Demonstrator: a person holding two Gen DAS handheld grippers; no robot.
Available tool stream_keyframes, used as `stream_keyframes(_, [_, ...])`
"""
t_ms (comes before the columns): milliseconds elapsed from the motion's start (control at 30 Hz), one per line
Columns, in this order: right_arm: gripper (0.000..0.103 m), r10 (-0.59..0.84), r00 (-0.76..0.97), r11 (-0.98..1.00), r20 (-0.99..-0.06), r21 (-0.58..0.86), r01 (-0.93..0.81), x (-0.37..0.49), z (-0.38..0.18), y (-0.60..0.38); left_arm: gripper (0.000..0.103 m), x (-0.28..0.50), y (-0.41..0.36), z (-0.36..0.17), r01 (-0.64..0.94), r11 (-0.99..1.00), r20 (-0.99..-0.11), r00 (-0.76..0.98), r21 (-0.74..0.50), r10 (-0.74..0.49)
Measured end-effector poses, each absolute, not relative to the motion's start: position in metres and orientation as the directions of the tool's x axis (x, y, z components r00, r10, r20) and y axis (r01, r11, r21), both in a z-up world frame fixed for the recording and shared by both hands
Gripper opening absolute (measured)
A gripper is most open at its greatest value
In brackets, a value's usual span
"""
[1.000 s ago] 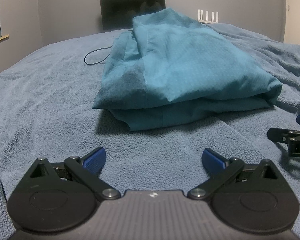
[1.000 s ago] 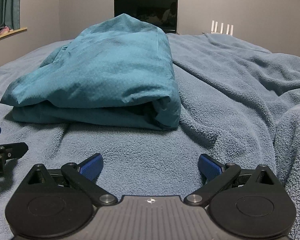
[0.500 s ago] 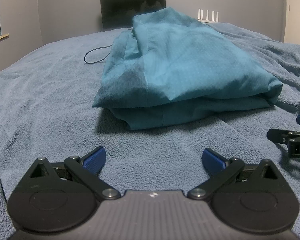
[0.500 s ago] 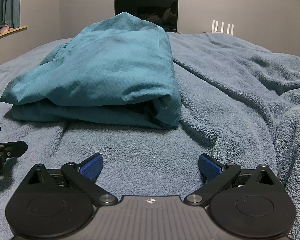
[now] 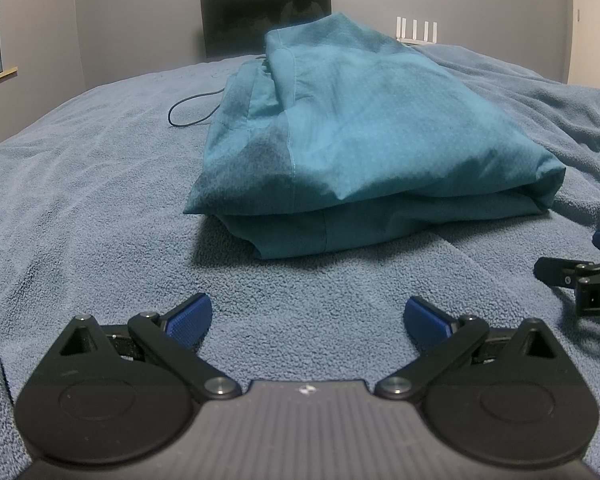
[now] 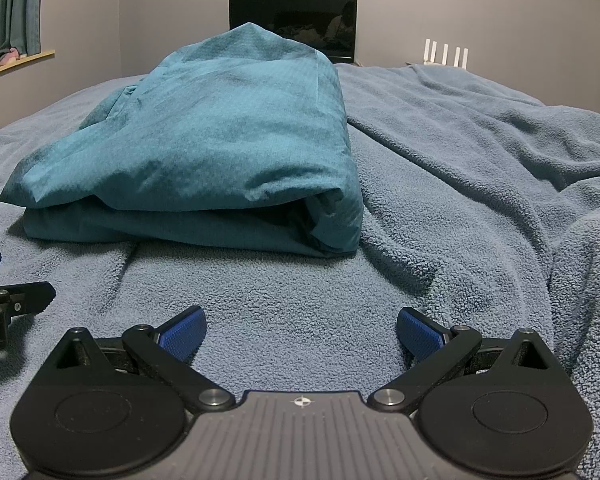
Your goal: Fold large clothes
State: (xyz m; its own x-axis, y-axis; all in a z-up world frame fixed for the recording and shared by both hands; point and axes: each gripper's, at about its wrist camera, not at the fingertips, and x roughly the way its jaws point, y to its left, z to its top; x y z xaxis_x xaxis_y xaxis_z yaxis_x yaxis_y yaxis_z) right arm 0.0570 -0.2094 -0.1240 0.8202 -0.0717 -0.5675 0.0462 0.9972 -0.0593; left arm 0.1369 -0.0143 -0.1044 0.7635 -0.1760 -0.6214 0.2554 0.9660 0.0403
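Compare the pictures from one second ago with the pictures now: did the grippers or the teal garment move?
Nothing visibly changed. The folded teal garment lies in the same place on the blue blanket. The left gripper and the right gripper rest open on the blanket short of it, holding nothing, as before.

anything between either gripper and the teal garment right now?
Nothing visible. Only bare blue blanket lies between the open left gripper and the folded teal garment; the same holds for the open right gripper. The black cord lies beyond, beside the garment's far left edge.
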Motion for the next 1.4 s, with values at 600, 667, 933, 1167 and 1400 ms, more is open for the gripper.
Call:
stream_keyframes(600, [0.103,-0.073,0.819,0.997,-0.569,-0.061,0.046,0.0575,-0.1254,-0.2090,0.103,0.1367,-0.0152,-0.1046,0.255,0.966,-0.622,0.763,0.041,-0.175])
stream_keyframes(667, [0.103,-0.073,0.819,0.997,-0.569,-0.061,0.046,0.0574,-0.1257,-0.2090,0.103,0.1367,-0.0152,-0.1046,0.255,0.966,-0.622,0.763,0.041,-0.175])
stream_keyframes(933, [0.103,-0.072,0.819,0.997,-0.570,-0.061,0.046,0.0575,-0.1259,-0.2089,0.103,0.1372,-0.0150,-0.1049,0.255,0.966,-0.622,0.763,0.041,-0.175])
stream_keyframes(1167, [0.103,-0.073,0.818,0.997,-0.570,-0.061,0.046,0.0574,-0.1259,-0.2088,0.103,0.1369,-0.0151,-0.1048,0.256,0.966,-0.621,0.764,0.040,-0.177])
stream_keyframes(1400, [0.103,-0.072,0.818,0.997,-0.571,-0.061,0.045,0.0573,-0.1259,-0.2090,0.103,0.1375,-0.0104,-0.1068,0.260,0.965,-0.625,0.757,0.020,-0.191])
